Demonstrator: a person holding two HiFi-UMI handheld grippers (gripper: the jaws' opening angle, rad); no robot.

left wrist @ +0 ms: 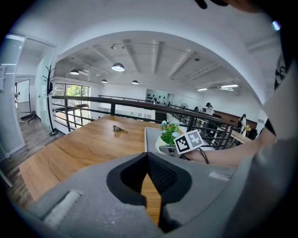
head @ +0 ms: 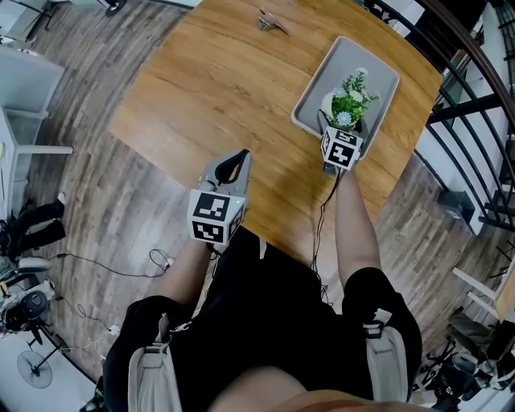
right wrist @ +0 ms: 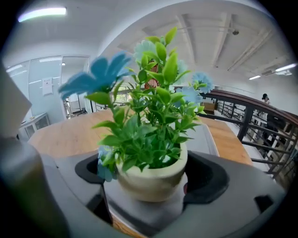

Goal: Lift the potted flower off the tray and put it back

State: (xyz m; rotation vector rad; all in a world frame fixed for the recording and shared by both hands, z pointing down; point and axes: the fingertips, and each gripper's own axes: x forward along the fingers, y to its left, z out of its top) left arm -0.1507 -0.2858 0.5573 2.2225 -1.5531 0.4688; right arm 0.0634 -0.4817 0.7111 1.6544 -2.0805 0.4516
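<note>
Evidently the grasp stage, either the start of the lift or the end of the return. Right tongs set on the potted flower, one jaw against each side of the pale pot. The pot stands at the near end of the grey tray; no view settles whether its base rests on the tray floor or rides just above it. Left tongs drawn together with nothing between them, held low over the near edge of the bench, well apart from the tray. Next move, as judged: a straight vertical rise with the pot kept upright, since the raised tray rim stands just beside the pot and the foliage looks top-heavy above the grip. Room: the tray lies close to the right-hand bench edge, with a dark railing beyond; the broad wood to the left is open, apart from a small metal object at the far side
</note>
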